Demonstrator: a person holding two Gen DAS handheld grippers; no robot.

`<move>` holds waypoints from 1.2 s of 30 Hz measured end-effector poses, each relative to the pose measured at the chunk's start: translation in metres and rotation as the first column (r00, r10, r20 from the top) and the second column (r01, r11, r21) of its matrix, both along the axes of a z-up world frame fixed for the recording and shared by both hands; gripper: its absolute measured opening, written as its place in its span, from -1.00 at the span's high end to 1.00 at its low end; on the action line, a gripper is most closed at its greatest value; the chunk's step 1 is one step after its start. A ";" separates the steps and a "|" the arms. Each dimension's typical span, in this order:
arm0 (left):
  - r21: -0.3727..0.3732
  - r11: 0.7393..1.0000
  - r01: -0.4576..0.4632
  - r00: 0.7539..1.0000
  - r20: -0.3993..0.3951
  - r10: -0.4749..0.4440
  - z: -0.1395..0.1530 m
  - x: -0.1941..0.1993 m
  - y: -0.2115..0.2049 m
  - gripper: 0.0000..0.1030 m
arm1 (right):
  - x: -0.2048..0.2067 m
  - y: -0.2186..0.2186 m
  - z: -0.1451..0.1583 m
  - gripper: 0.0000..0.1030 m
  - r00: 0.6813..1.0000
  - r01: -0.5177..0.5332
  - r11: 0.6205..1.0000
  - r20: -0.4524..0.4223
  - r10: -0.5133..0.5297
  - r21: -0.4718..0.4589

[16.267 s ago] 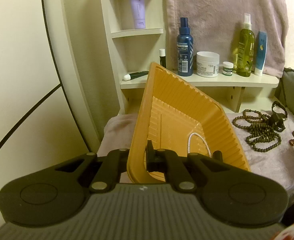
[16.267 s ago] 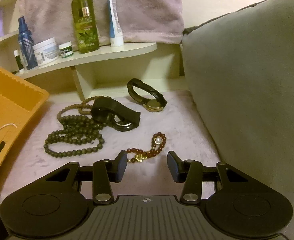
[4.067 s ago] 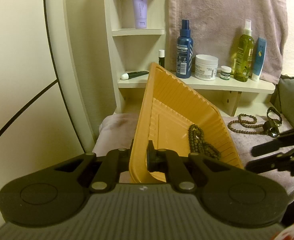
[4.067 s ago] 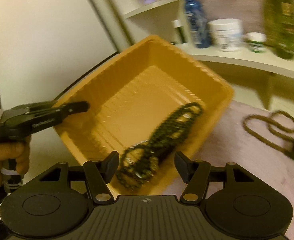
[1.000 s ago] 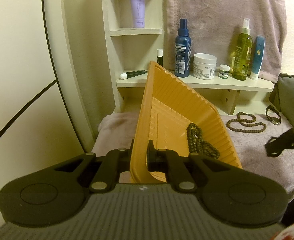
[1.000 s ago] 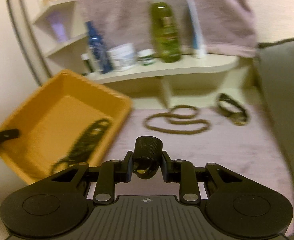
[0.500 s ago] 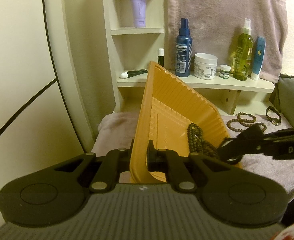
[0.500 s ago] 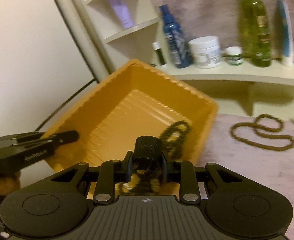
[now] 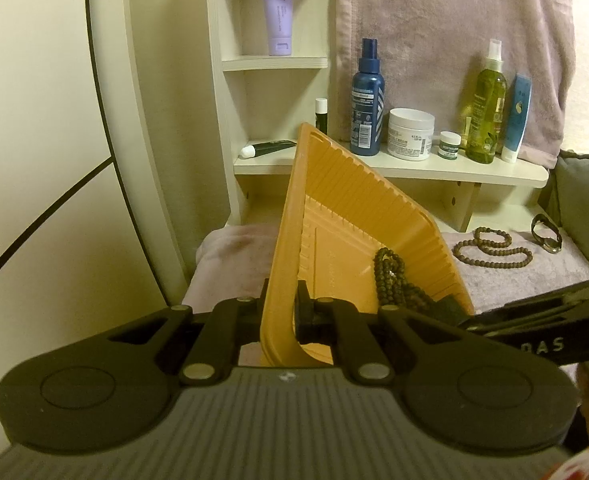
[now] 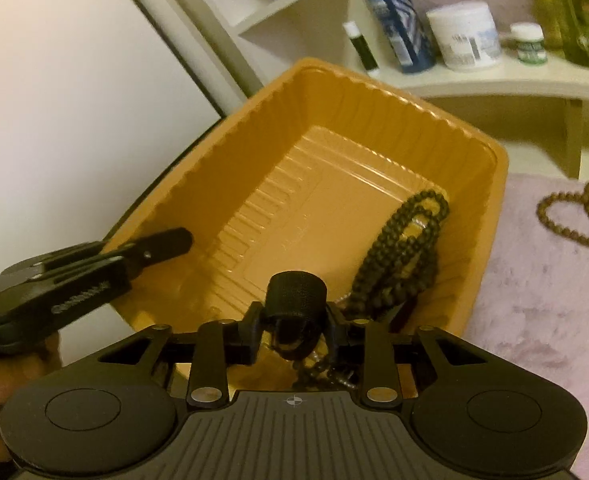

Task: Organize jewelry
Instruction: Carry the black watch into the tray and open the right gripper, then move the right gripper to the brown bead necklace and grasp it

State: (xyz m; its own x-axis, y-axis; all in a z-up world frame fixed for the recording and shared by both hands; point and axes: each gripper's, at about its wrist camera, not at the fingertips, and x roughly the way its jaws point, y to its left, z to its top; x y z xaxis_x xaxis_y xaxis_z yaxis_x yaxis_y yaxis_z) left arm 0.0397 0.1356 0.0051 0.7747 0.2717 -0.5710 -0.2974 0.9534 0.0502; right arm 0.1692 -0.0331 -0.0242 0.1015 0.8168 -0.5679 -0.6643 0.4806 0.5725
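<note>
Orange plastic tray, tilted in the left gripper clamped on its rim at lower centre, catches the black strap watch between the right gripper's opening jaws, beside dark beads.

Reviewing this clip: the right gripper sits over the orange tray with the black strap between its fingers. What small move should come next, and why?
Probably finish opening the right gripper so the black strap drops into the orange tray. Its jaws are opening with the strap between them, already over the tray's near end beside the dark bead necklace. The left gripper pinches the tray's rim, holding it tilted.
</note>
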 end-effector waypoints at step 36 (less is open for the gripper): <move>0.002 1.000 -0.006 1.000 -0.006 0.006 -0.002 0.002 0.002 0.87 | 0.018 -0.166 -0.035 -0.20 0.869 0.492 0.856 0.145 -0.472 -0.162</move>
State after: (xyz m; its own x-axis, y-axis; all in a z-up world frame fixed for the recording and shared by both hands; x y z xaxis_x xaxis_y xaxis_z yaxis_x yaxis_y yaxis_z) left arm 0.0417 0.1378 0.0031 0.7697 0.2769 -0.5752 -0.3023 0.9517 0.0536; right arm 0.1871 -0.1994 -0.0595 0.5167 0.5305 -0.6720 -0.3683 0.8463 0.3849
